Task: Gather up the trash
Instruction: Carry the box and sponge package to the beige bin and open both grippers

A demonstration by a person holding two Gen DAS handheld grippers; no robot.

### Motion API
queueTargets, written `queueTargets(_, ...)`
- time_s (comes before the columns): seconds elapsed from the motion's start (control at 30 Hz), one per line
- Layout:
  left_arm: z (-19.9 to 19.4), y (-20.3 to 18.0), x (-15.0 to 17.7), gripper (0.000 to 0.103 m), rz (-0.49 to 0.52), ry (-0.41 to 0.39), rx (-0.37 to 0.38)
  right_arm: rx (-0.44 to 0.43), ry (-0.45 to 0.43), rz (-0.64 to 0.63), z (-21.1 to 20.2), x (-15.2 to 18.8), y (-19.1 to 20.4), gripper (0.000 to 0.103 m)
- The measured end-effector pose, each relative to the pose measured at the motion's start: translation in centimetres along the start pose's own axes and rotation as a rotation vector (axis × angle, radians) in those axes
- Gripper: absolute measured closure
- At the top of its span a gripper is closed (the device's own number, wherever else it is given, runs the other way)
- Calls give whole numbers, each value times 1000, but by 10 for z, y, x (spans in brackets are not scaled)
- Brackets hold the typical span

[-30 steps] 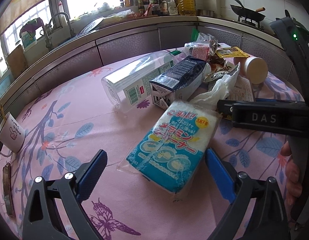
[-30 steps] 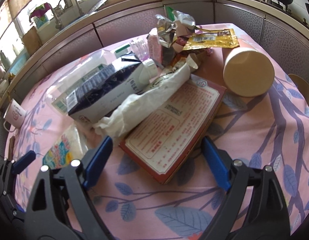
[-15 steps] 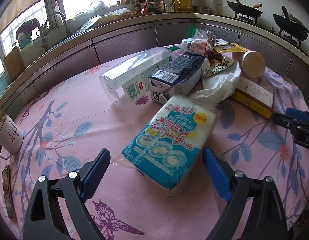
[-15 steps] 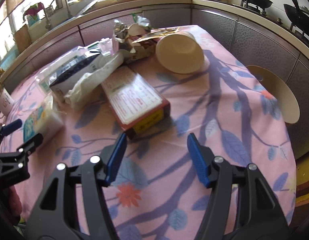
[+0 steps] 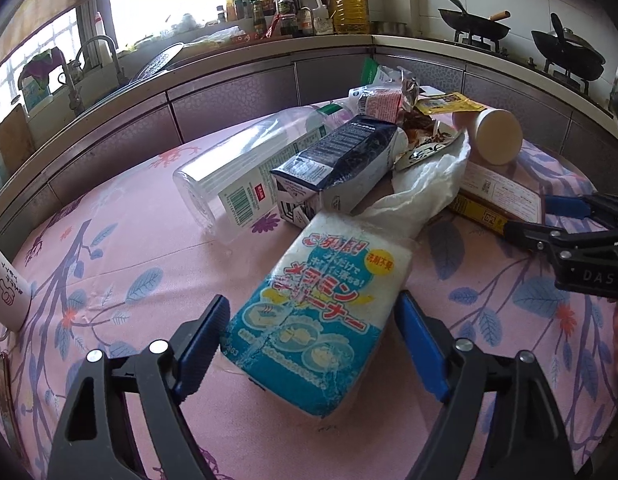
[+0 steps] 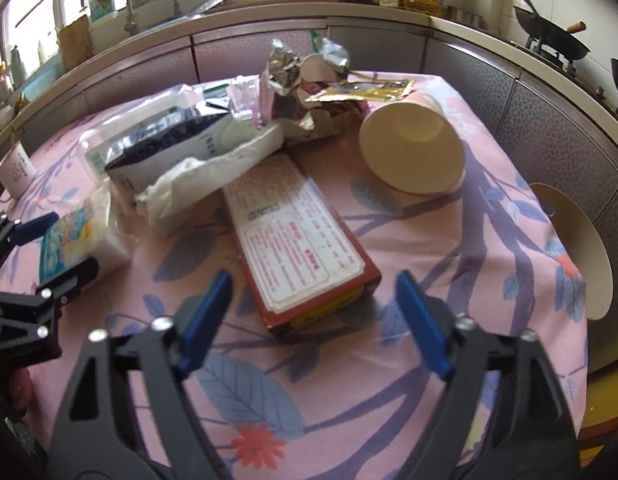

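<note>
A blue and white sponge pack [image 5: 317, 308] lies on the pink flowered tablecloth [image 5: 121, 248]. My left gripper [image 5: 313, 298] straddles its near half, the jaws closing, the blue pads close beside its sides without visibly pressing. A flat red box [image 6: 301, 248] lies to the right. Its near end sits between the fingers of my right gripper [image 6: 313, 276], whose jaws are opening with gaps on both sides. Behind are a clear bottle [image 5: 237, 176], a dark blue carton [image 5: 341, 160], a crumpled white bag [image 5: 425, 188], a tipped paper cup [image 6: 413, 152] and foil wrappers [image 6: 285, 80].
A white mug [image 5: 7, 292] stands at the table's left edge. A round wooden seat [image 6: 581, 248] sits past the table's right edge. The counter with a sink [image 5: 89, 68], bottles [image 5: 349, 4] and woks [image 5: 473, 24] curves behind the table.
My left jaws have narrowed around the sponge pack. My right gripper pulled back off the pile, swung right, then lined up with the red box's near end between its fingers.
</note>
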State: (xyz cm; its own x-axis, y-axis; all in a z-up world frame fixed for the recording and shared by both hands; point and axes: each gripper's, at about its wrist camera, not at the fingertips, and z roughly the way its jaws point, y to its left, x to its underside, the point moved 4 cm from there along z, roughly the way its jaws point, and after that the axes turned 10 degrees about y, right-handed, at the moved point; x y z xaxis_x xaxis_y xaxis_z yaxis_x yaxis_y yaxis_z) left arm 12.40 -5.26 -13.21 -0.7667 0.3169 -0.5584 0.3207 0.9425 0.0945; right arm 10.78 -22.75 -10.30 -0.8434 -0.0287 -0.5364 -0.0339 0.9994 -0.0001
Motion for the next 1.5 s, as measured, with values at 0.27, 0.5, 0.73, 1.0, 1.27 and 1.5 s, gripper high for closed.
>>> queueTargets(0.27,-23,-13,25,39,17,22,66,-44,-19,21,-35,48,-11,40)
queueTargets(0.5,-44,-42,17,39,37,-1,158,-48,-74,240,-63,85,-69,40)
queueTargets(0.73,-81,-58,-22,39,11,-117,152,-67,-125,324,-71,85,-104,41)
queueTargets(1.0,-68,-161,-97,39,233,-113,303,-6,-208,430,-83,73,-180,41)
queueTargets(1.27,20,-304,-168,39,357,147,500,92,-132,559,-62,80,-282,41)
queueTargets(1.5,77,-368,-184,35,401,236,440,123,-89,556,-38,72,-312,40)
